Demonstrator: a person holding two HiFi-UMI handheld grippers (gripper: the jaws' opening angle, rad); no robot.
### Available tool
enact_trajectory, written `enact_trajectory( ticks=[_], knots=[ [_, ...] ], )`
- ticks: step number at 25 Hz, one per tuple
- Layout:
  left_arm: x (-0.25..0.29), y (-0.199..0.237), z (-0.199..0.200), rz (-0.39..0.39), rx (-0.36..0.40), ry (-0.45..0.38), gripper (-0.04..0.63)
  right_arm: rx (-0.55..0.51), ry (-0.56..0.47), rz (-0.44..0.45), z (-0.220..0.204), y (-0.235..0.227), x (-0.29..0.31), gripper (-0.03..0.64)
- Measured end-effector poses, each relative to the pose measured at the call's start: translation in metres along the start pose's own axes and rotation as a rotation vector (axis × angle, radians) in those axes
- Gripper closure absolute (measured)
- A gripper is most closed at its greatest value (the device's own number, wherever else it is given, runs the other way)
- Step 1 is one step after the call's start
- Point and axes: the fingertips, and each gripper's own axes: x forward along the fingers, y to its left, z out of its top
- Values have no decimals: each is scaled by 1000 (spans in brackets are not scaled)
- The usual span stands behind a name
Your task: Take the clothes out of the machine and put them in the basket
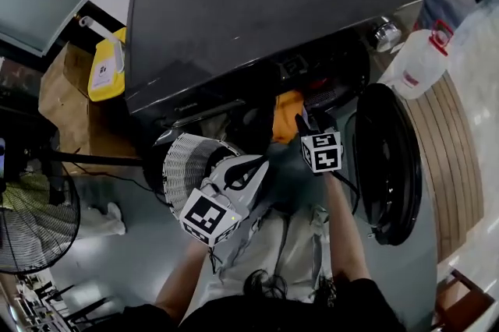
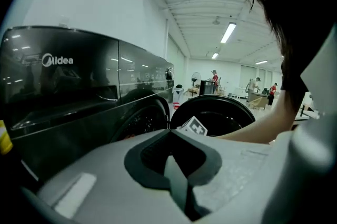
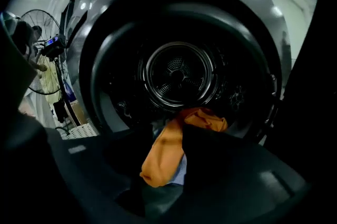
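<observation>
Right gripper [image 1: 306,122] clamps one orange garment [image 3: 164,152] at one machine's [image 1: 257,3] mouth.

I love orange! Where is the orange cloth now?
The orange cloth sits between the jaws of the right tool at the washing machine's open mouth, left of its open door in the head view.

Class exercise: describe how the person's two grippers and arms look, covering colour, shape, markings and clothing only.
The left gripper has a smooth white, wedge-shaped shell with a dark inset. The right gripper looks dark throughout. Each bears a cube with black-and-white square markers: the left cube and the right cube. The person wears a dark top; the forearms are uncovered.
</observation>
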Motion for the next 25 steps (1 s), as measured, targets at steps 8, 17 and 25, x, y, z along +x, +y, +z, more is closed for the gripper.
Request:
enact_trajectory(
  ticks=[8, 17, 25],
  knots=[
    [35, 15, -50, -15, 55, 45, 595, -67, 85, 47, -34, -18, 100, 363],
    [35, 34, -90, 33, 52, 94, 595, -90, 202, 25, -69, -24, 159, 567],
    [11, 27, -67, 37, 11, 144, 595, 102, 115, 130, -44, 11, 84, 580]
  ],
)
